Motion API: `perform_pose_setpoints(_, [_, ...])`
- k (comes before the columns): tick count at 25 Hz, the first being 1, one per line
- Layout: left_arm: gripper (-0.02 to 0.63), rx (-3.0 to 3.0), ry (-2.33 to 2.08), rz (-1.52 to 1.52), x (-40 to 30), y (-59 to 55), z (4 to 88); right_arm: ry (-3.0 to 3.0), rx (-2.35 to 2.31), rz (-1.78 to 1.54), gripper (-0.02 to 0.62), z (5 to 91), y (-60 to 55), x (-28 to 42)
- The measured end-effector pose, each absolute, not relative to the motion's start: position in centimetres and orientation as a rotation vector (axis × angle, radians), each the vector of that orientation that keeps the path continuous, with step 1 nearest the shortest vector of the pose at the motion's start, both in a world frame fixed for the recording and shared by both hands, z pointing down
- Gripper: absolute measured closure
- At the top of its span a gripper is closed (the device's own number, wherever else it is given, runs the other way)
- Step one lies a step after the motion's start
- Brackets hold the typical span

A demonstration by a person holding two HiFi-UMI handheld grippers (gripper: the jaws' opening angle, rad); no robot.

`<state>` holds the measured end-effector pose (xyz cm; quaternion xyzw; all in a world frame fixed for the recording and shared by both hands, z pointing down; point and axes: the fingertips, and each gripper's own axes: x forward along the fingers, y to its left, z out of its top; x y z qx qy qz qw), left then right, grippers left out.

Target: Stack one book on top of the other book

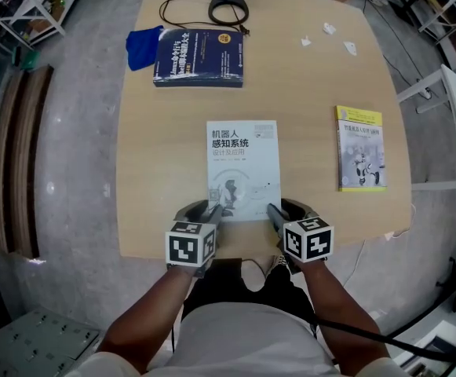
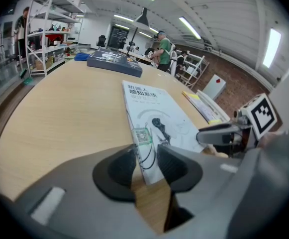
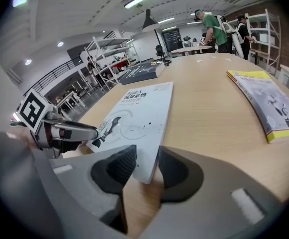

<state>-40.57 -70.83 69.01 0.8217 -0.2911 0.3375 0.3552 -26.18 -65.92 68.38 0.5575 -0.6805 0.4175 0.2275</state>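
A white book (image 1: 243,163) lies flat in the middle of the wooden table (image 1: 314,93), its near edge toward me. My left gripper (image 1: 212,210) is at its near left corner and my right gripper (image 1: 273,210) at its near right corner. In the left gripper view the book's corner (image 2: 146,156) fills the narrow gap between the pads of the left gripper (image 2: 145,163). The right gripper (image 3: 146,166) likewise pinches the other corner (image 3: 144,158). A thick dark blue book (image 1: 198,56) lies at the table's far left. A yellow-edged book (image 1: 360,148) lies at the right.
A blue cloth (image 1: 144,45) sits beside the dark blue book. A black lamp base (image 1: 228,8) with a looped cable stands at the far edge. Small paper scraps (image 1: 330,28) lie at the far right. Metal shelving and people stand beyond the table.
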Motion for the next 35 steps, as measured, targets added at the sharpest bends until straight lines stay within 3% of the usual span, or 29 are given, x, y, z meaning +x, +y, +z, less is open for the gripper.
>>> perform_pose_setpoints(30, [0.488, 1.963, -0.746, 0.836, -47.0, -54.5, 69.6, -2.038, 0.972, 1.241, 0.465, 69.0, -49.1, -32.0])
perform_pose_setpoints(32, [0.433, 1.922, -0.746, 0.784, -47.2, -54.5, 69.7, -2.073, 1.014, 1.333, 0.465, 68.8, -49.4, -31.9])
perform_pose_setpoints(35, [0.364, 1.888, -0.704, 0.751, -47.1, -53.9, 70.2, -2.115, 1.087, 1.466, 0.409, 68.8, -50.0, -31.5])
